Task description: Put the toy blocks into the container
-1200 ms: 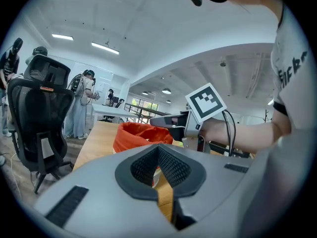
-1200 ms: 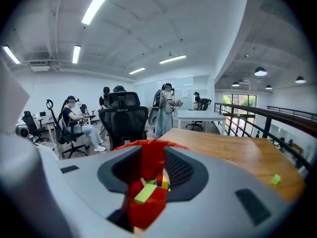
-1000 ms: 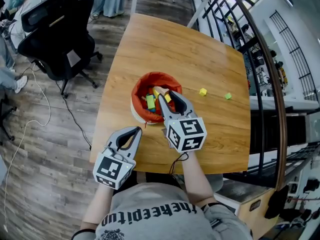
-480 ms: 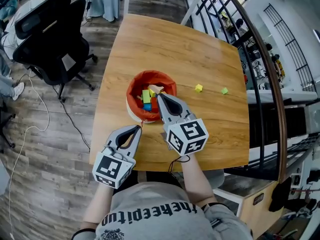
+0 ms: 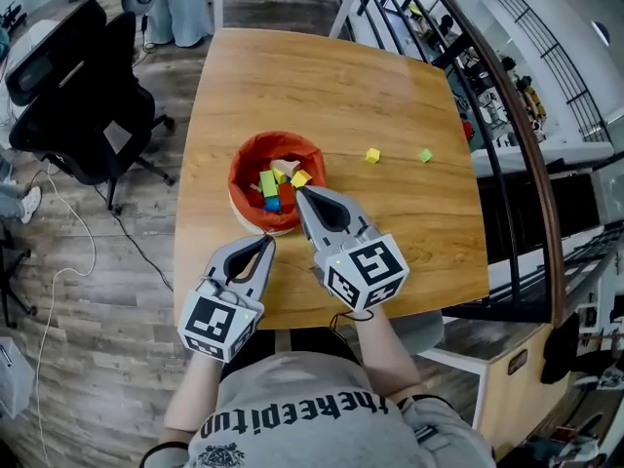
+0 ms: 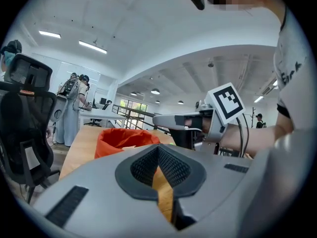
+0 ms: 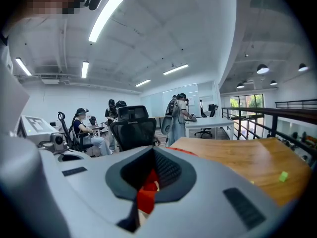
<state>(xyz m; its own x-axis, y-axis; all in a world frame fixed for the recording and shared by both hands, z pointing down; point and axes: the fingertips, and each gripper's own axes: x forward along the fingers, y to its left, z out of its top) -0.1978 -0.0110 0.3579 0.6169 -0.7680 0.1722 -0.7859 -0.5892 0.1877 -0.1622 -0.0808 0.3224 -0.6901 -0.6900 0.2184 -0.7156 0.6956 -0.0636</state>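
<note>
An orange-red fabric container (image 5: 246, 160) stands on the wooden table (image 5: 322, 86) with several coloured blocks (image 5: 274, 187) inside. A yellow block (image 5: 372, 155) and a green block (image 5: 425, 155) lie loose on the table to its right. My right gripper (image 5: 301, 192) is shut and empty, its tip at the container's near right rim. My left gripper (image 5: 265, 242) is shut and empty too, just in front of the container near the table's front edge. The left gripper view looks past shut jaws at the container (image 6: 124, 138). The green block (image 7: 283, 176) shows in the right gripper view.
A black office chair (image 5: 88, 115) stands on the floor left of the table. A dark railing (image 5: 507, 135) runs along the table's right side. People stand at desks (image 7: 181, 115) in the background. The table's front edge (image 5: 292, 318) is just under my grippers.
The right gripper's jaws stood open over the container and are now shut and drawn back toward me. The left gripper has shifted only slightly.
</note>
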